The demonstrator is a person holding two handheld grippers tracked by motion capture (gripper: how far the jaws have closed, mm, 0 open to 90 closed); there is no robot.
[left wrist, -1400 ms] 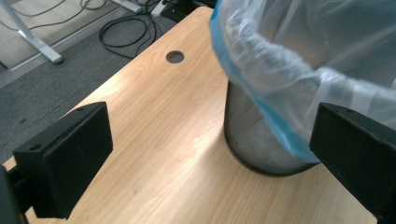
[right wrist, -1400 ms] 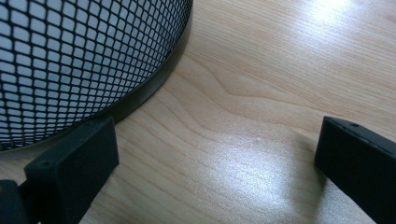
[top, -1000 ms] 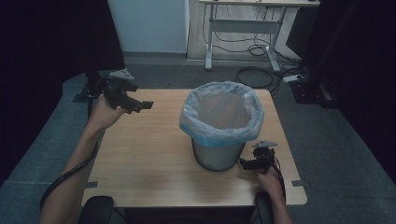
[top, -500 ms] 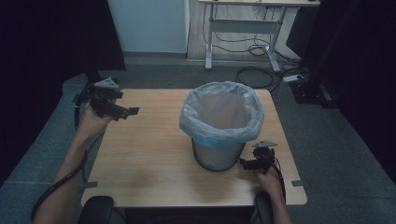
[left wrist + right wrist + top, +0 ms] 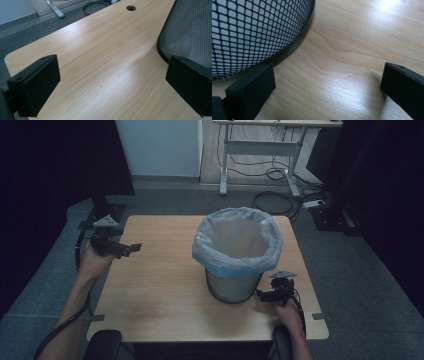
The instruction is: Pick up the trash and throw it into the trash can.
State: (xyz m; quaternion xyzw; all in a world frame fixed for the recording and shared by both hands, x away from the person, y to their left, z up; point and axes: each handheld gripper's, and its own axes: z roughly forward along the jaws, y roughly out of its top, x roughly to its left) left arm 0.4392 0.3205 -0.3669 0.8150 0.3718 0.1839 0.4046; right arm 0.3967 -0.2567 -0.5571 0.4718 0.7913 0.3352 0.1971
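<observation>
A mesh bin [image 5: 235, 287] lined with a pale blue bag [image 5: 237, 240] stands on the table [image 5: 160, 290], right of centre. Your right gripper [image 5: 262, 295] sits just beside the bin's base, jaws spread wide and holding nothing. Your left gripper [image 5: 134, 247] hovers well left of the bin, jaws also spread and holding nothing.

Bin [image 5: 235, 265] on table [image 5: 160, 300], right of centre; cables [image 5: 272, 200] on floor behind.
</observation>
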